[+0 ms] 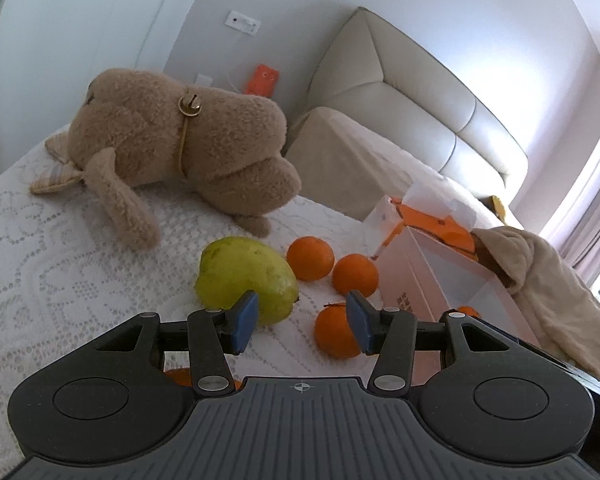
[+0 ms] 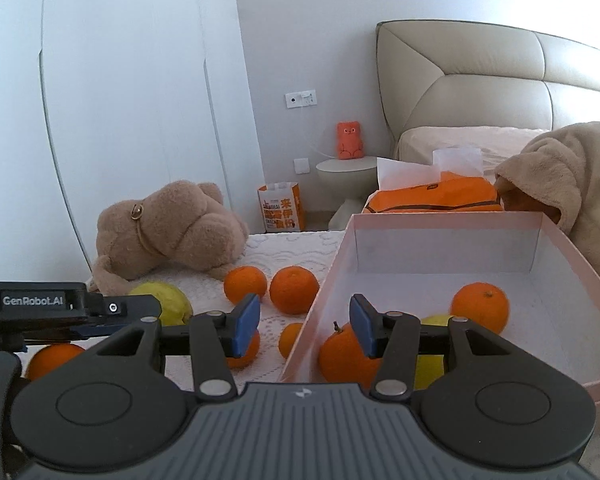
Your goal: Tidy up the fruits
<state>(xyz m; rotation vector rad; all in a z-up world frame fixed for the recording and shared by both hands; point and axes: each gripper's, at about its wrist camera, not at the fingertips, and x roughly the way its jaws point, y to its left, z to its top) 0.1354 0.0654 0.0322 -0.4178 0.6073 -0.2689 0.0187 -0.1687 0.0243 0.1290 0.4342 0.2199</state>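
Orange and green fruit lies loose on the white lace bedcover (image 1: 60,264), and both claws stand with their blue pads apart and nothing between them. Just ahead of the left claw (image 1: 302,322), slightly to its left, sits the green pear (image 1: 244,276); one orange (image 1: 334,334) lies close under its right pad, and two more oranges (image 1: 332,268) lie a little farther ahead and to the right, near the pink box (image 2: 540,224). Seen from the right claw (image 2: 304,324), that box lies ahead and to the right, already holding two oranges (image 2: 480,306) and a yellow-green fruit (image 2: 430,364) tucked under the right finger. Its near wall runs almost straight out from between the pads. My guess is that the pear is the left claw's next pick. As they stand, the pads look narrower than the pear's broad body, so a push forward could shove it away over the soft cover instead of catching it. Round oranges nearby may roll if nudged, especially the one beside the right pad. A stuffed bear (image 1: 172,152) lies well beyond, clear of the work. For the right claw, the box wall is the hazard: dipping low here could knock or tip the box.
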